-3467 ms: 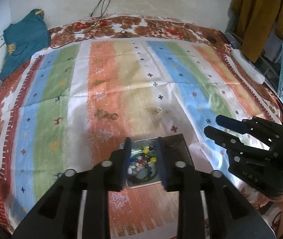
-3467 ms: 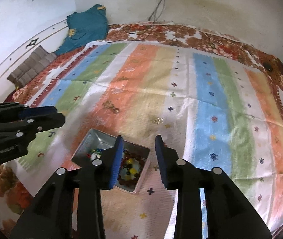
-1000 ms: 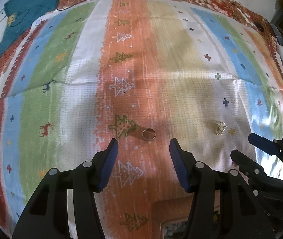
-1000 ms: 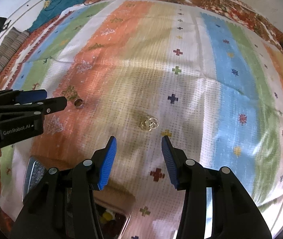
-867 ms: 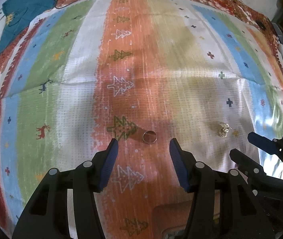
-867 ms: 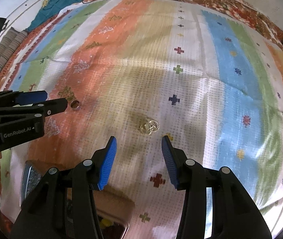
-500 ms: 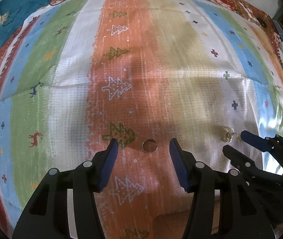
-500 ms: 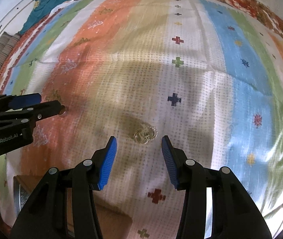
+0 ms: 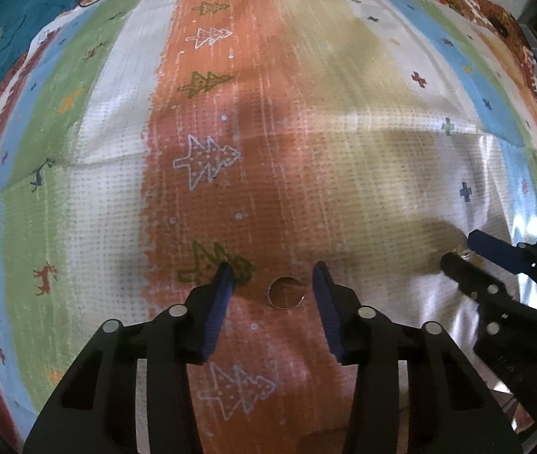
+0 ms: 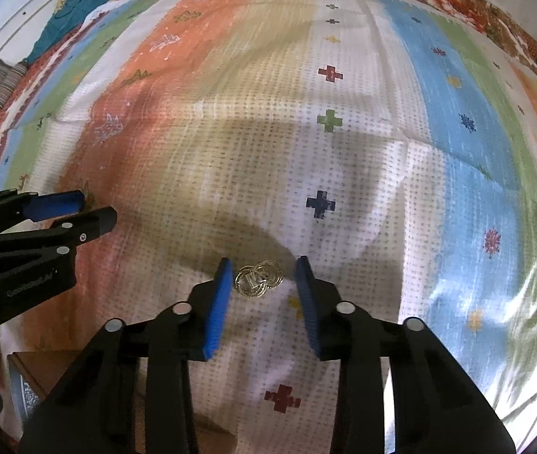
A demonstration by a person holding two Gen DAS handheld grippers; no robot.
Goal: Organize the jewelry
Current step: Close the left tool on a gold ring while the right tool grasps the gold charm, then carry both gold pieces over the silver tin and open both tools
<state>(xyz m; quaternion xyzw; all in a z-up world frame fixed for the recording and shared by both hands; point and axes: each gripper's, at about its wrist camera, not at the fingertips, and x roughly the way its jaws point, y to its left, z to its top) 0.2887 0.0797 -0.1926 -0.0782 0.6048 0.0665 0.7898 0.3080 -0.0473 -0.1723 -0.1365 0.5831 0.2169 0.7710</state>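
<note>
both grippers lowered; ring (image 9: 285, 292) between left gripper (image 9: 273, 273) fingers.

1. Flat striped woven cloth (image 9: 306, 121) ahead of both grippers: open, unobstructed.
2. Black left gripper (image 9: 273, 276), jaws spread, straddles small gold ring (image 9: 285, 292).
3. Black right gripper (image 10: 262, 274) just beside, flanking gold linked rings (image 10: 259, 279); narrow gap between grippers.

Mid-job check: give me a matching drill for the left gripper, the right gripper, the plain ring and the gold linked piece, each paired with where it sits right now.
Things:
1. left gripper
2. right gripper
3. plain ring
4. gold linked piece

Places:
a. on the orange stripe
b. on the beige-white weave
c. open around the gold piece
d. open around the ring

Pairs: 1-d, 2-c, 3-a, 4-b
</note>
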